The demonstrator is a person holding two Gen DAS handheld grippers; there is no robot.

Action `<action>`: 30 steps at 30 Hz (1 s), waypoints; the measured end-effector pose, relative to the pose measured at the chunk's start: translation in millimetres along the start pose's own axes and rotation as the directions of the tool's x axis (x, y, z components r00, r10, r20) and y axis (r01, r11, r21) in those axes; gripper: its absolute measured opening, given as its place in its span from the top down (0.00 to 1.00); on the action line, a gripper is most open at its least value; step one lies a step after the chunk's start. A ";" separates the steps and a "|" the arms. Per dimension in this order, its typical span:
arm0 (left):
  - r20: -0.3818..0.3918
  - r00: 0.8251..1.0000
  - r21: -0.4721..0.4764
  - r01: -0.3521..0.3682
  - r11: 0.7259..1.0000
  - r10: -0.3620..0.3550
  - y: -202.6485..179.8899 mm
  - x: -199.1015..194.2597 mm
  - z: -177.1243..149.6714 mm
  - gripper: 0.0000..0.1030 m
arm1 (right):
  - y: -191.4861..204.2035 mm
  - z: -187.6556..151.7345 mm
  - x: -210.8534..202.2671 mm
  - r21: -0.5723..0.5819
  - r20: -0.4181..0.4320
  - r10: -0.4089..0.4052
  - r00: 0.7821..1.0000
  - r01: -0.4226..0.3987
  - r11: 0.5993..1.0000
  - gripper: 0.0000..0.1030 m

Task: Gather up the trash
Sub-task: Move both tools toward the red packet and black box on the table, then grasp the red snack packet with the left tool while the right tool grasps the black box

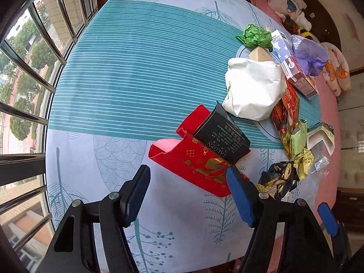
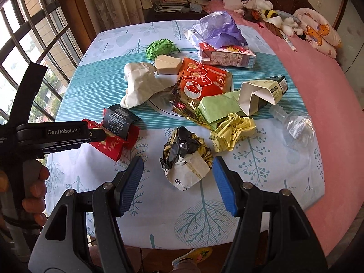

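- left gripper [image 1: 188,175] is hanging over the near-left part of the cloth [image 1: 127,68], jaws spread wide, holding nothing; its blue pad [image 1: 238,195] is overlapping the near edge of the red box [image 1: 193,161], contact unclear
- black carton [image 1: 223,134] is lying on top of the red box, leaning, not nested; my read: closing on the red box alone could tip the carton off or crush the torn red flap
- right gripper [image 2: 177,177] is also gaping wide and empty, straddling the crumpled black-and-gold wrapper [image 2: 184,157], which is sitting between the two pads near the front edge of the cloth
- risk there: the wrapper is light and springy, so a shallow pinch is likely catching only the white flap and letting it slip or tear
- a further risk: the clear plastic bag [image 2: 293,125] at far right is nearly invisible against the cloth, easy to leave behind
- count, right-wrist view: about six boxes or cartons, about five crumpled papers or wrappers, two foil pouches (orange, green), two plastic bags (purple, clear); all loose on the bed, no bin in sight
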State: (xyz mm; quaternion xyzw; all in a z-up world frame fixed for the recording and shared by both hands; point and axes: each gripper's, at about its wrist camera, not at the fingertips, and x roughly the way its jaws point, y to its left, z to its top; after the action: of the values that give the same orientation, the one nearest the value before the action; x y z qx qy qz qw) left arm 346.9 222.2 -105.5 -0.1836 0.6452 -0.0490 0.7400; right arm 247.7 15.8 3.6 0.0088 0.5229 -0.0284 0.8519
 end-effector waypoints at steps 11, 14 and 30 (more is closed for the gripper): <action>-0.052 0.996 -0.064 0.074 0.995 -0.077 12.6 1.2 23.7 0.31 | 19.5 28.0 15.7 0.023 -0.011 0.047 0.999 -0.047 0.999 0.41; -0.067 0.993 -0.105 0.089 0.991 -0.096 22.5 1.6 26.1 0.31 | 26.0 29.9 19.5 0.005 -0.019 0.053 0.998 -0.053 0.999 0.41; -0.008 0.999 0.142 0.042 0.989 -0.042 -2.5 -14.7 16.2 0.86 | 38.6 37.3 46.1 -0.005 -0.064 0.114 0.991 -0.114 0.993 0.43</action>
State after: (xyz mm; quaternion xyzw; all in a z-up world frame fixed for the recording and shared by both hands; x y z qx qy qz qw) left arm 360.7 227.8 -89.3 -0.1438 0.6378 -0.1109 0.7485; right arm 304.0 50.8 -21.1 0.0358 0.5486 0.0230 0.8350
